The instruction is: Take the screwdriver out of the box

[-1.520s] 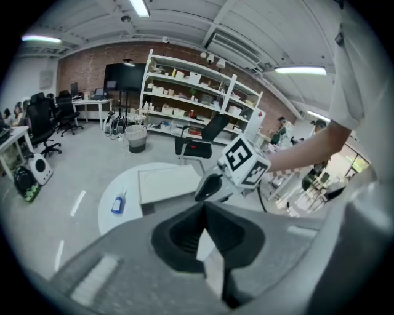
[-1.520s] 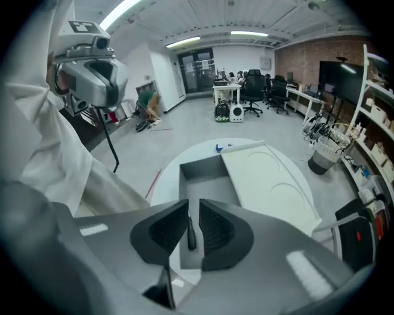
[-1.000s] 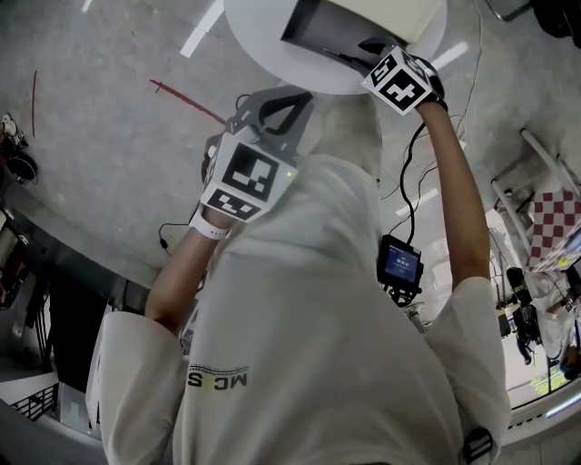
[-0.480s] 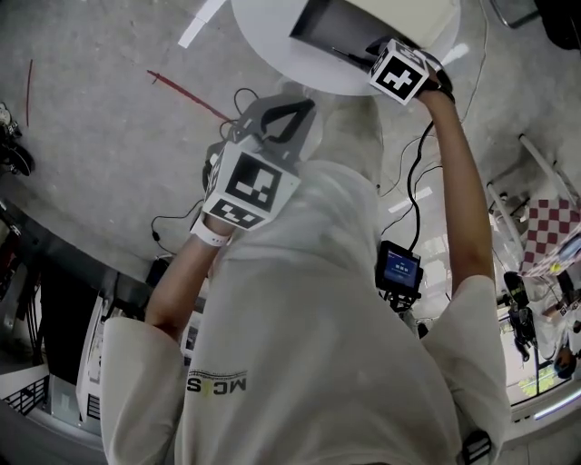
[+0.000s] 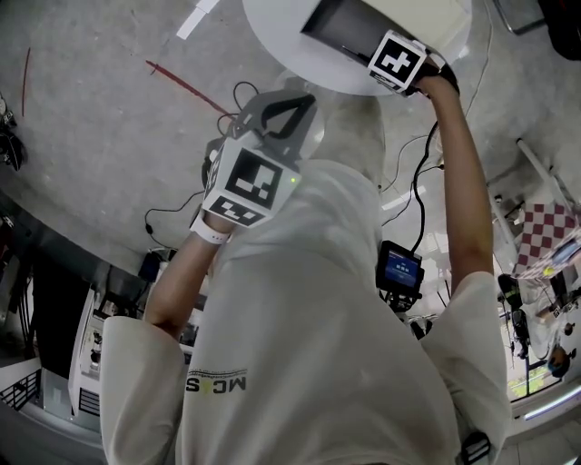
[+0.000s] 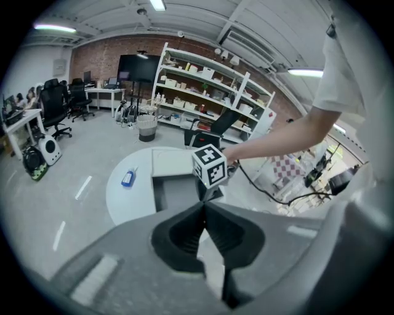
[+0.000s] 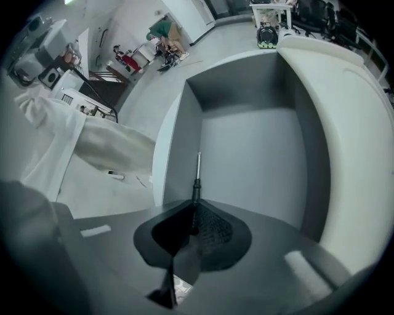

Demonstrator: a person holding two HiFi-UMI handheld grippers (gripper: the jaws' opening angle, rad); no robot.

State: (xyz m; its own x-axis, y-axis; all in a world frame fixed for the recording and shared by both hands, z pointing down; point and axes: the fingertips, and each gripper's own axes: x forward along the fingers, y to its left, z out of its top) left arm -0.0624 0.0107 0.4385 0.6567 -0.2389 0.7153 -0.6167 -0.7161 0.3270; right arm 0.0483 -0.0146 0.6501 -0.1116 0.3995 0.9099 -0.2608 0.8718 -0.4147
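Observation:
An open box [image 5: 413, 16] with a cream lid and grey inside [image 7: 258, 141] stands on a round white table [image 5: 277, 32]. My right gripper [image 7: 196, 202] reaches down into it, and its jaws have just been closing. They are shut on the dark handle of a screwdriver, whose thin metal shaft [image 7: 197, 169] sticks out ahead over the box floor. In the head view only this gripper's marker cube [image 5: 397, 60] shows at the box edge. My left gripper [image 6: 205, 204] is shut and empty, held in the air short of the table.
A small blue bottle [image 6: 128, 178] lies on the table left of the box. Cables [image 5: 241, 95] and a red line [image 5: 182, 82] cross the grey floor. Shelves [image 6: 203, 86] and office chairs [image 6: 58, 107] stand behind the table. A small screen unit [image 5: 399, 268] hangs at the person's waist.
The right gripper's marker cube has shifted up and right in the picture and tipped further down into the box. The left gripper has kept its place.

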